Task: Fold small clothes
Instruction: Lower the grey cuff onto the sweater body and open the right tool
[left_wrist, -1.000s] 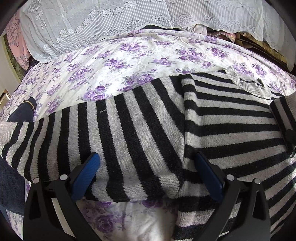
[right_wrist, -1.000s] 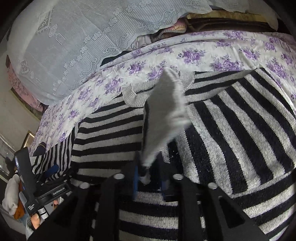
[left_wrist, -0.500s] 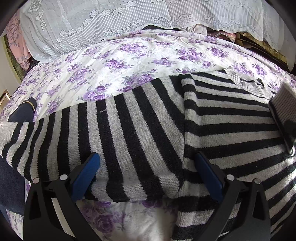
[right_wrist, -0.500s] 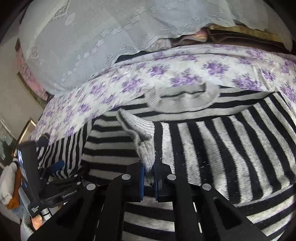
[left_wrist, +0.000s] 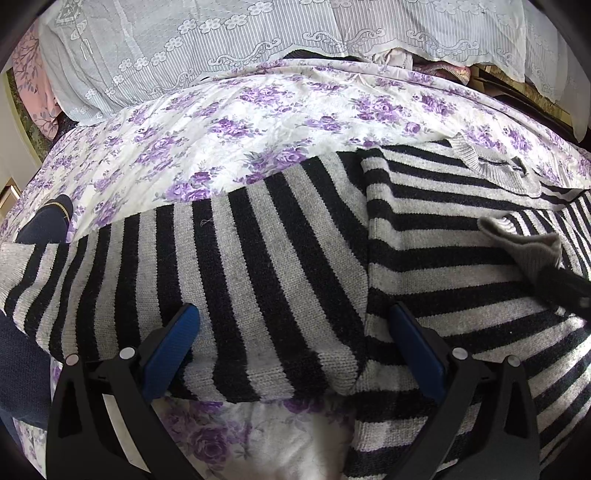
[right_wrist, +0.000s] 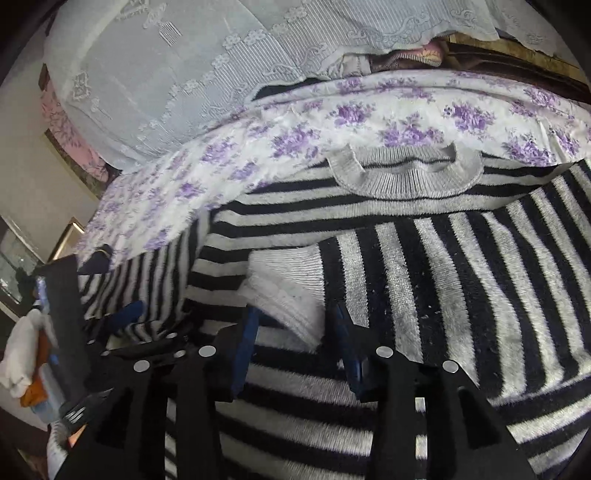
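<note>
Sweater (left_wrist: 280, 236) lies flat on the bed (left_wrist: 258, 122), neck away from me, body long axis running from me to the collar (right_wrist: 406, 173).

Right sleeve now folded across the chest; its grey ribbed cuff (right_wrist: 284, 291) sits between my right gripper (right_wrist: 295, 328) fingers. Those fingers have just been opening and now stand spread, pads off the cuff as far as I can tell.

Left gripper (left_wrist: 291, 332) hovers over the left sleeve (left_wrist: 177, 266), fingers wide apart, nothing pinched. That sleeve stretches out sideways, its far cuff at the left edge, so the left hand is nearer.

Coarse fuzzy knit, black and grey stripes; floral sheet; lace cover (left_wrist: 207, 48) behind.
</note>
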